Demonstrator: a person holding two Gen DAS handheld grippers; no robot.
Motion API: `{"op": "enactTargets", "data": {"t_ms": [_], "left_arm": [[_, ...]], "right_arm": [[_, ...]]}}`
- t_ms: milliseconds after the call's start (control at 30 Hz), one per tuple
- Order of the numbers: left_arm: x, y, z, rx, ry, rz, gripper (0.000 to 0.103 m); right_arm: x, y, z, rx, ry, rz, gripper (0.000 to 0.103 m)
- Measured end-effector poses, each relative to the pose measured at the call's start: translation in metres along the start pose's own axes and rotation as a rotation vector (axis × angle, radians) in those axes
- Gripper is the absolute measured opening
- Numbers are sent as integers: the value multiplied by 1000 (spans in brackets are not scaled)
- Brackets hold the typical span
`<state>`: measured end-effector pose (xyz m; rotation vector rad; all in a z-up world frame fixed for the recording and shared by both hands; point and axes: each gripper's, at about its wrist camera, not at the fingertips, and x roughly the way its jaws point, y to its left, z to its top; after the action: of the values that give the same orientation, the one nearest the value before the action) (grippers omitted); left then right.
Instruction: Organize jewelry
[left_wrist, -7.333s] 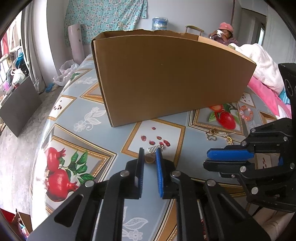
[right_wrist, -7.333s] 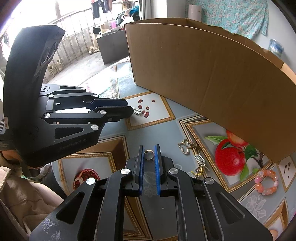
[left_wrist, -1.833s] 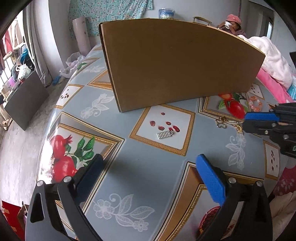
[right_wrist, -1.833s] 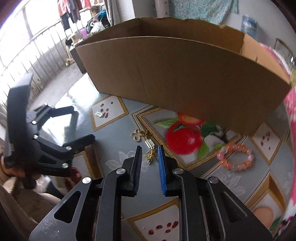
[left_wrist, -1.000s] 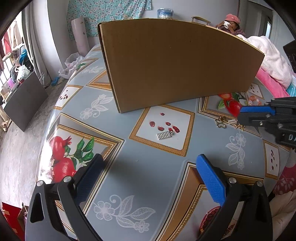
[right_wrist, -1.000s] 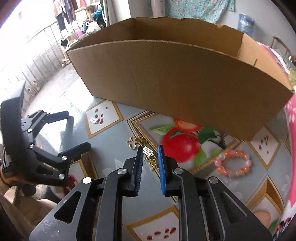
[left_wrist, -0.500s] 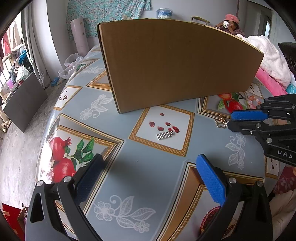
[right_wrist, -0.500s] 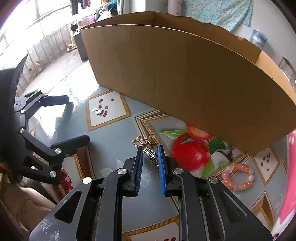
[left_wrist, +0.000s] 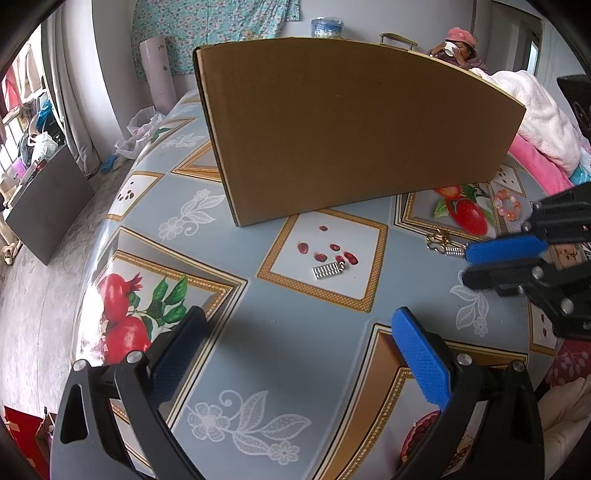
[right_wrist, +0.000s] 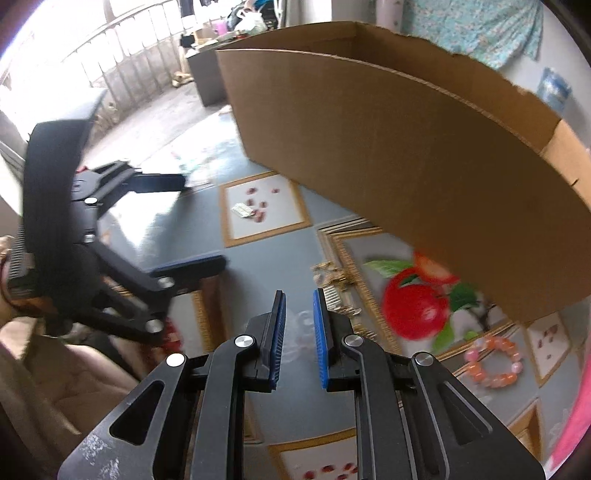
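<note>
Right gripper (right_wrist: 298, 295), fingers narrowly apart and empty, could snag the tangled gold chain jewelry (right_wrist: 332, 282); left gripper's (left_wrist: 295, 325) fingers gape wide.

Grey walls w/ a floral teal cloth (left_wrist: 216, 27) hung at the back. Bare concrete floor (left_wrist: 33, 280); dark cabinet (left_wrist: 44, 206) by the curtain (left_wrist: 74, 96). Bright daylight came thru balcony railing (right_wrist: 122, 62). Pink bedding (left_wrist: 535, 122) piled at the right.

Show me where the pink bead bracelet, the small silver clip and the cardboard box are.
pink bead bracelet (right_wrist: 493, 363): right wrist view, on its beads.
small silver clip (left_wrist: 327, 270): left wrist view, its middle.
brown cardboard box (left_wrist: 351, 129): left wrist view, front wall.
</note>
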<state>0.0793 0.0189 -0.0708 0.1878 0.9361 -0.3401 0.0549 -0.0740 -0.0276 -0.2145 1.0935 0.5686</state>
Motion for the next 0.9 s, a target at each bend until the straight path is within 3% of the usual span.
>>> {"op": "enactTargets", "data": {"t_ms": [200,367,567,900], "left_arm": [[0,0,0,1,0,0,99],[0,0,0,1,0,0,99],[0,0,-1,1,-1,-1,99],[0,0,2,4,-2,-2,99]], "right_arm": [[-4,-4,-2,19,-43,-57,13],[3,-11,5,-72,-25,-96,13],[14,-15,8,-140,14,-92,12],[20,-28,14,-122,31,-30,1]]}}
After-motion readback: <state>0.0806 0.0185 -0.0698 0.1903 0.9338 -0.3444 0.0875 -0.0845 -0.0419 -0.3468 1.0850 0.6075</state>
